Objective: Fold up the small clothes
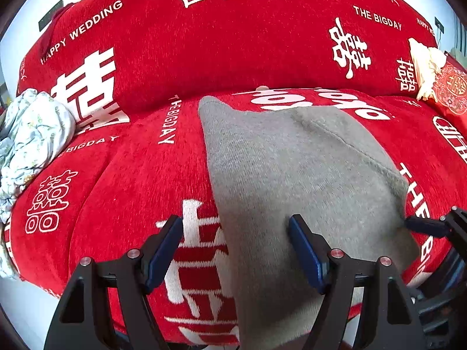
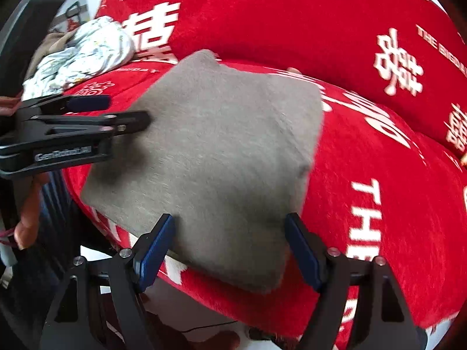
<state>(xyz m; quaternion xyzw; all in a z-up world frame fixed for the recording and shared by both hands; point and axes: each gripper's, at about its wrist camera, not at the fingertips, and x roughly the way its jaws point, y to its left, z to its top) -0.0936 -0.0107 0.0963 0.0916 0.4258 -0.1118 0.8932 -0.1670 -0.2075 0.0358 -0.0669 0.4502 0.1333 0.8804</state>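
A grey knitted small garment (image 1: 292, 180) lies folded into a compact, roughly square pad on the seat of a red sofa cover with white wedding lettering (image 1: 122, 175). In the left wrist view it fills the centre and lower right of the frame; in the right wrist view (image 2: 210, 151) it sits mid-frame, its near corner reaching the sofa's front edge.

The left hand-held gripper (image 1: 236, 250) has its jaws apart, one blue pad over the red cover, the other over the grey cloth, nothing pinched between them. The right hand-held gripper (image 2: 230, 248) is also spread wide, straddling the garment's near corner without pressing on it.

The cloth looks soft, light and limp, with a fuzzy surface that should grip the pads well and is not fragile. Being layered, it will probably sag or fall open if lifted by a single ply, so a hold ought to take the whole thickness at a corner or along a folded edge, one gripper at each end.

A crumpled pale floral cloth (image 1: 32, 134) lies at the left of the frame, well apart from the garment.
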